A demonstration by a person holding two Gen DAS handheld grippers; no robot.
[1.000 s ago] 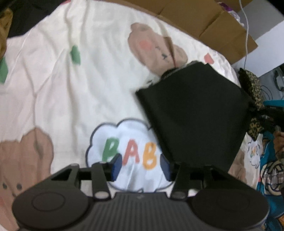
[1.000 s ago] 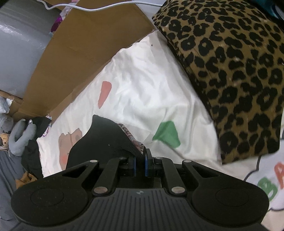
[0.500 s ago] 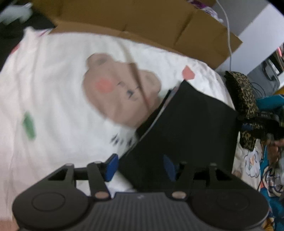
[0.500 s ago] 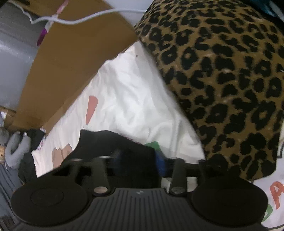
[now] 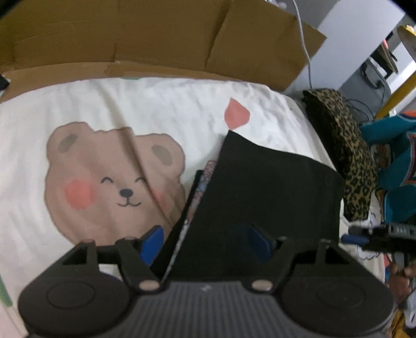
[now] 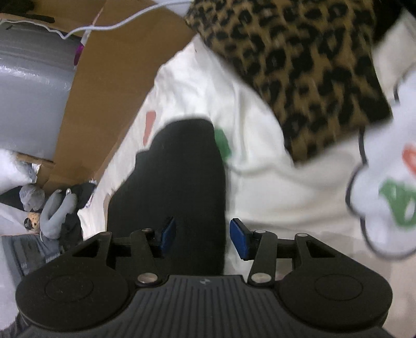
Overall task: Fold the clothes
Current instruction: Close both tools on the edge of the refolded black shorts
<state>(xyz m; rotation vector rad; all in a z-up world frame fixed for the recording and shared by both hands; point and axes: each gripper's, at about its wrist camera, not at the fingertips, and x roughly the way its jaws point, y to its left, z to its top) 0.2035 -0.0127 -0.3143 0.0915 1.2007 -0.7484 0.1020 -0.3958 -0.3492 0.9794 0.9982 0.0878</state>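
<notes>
A folded black garment (image 5: pixel 260 195) lies on a white bedsheet (image 5: pixel 130 104) printed with a bear. A patterned lining shows at its left edge. My left gripper (image 5: pixel 205 243) is open, its blue pads astride the garment's near left edge. My right gripper (image 6: pixel 201 236) is open over the garment's near end (image 6: pixel 176 176); it also shows at the right in the left wrist view (image 5: pixel 364 238). Neither gripper holds anything.
A folded leopard-print garment (image 5: pixel 343 145) lies at the sheet's right edge and also shows in the right wrist view (image 6: pixel 299 65). A teal garment (image 5: pixel 395 161) lies beyond it. Cardboard (image 5: pixel 156 39) walls the far side. A white cable (image 6: pixel 117 23) crosses the cardboard.
My right gripper has opened and let go of the black garment, which now lies flat. My left gripper has moved forward over the garment's near left edge.
</notes>
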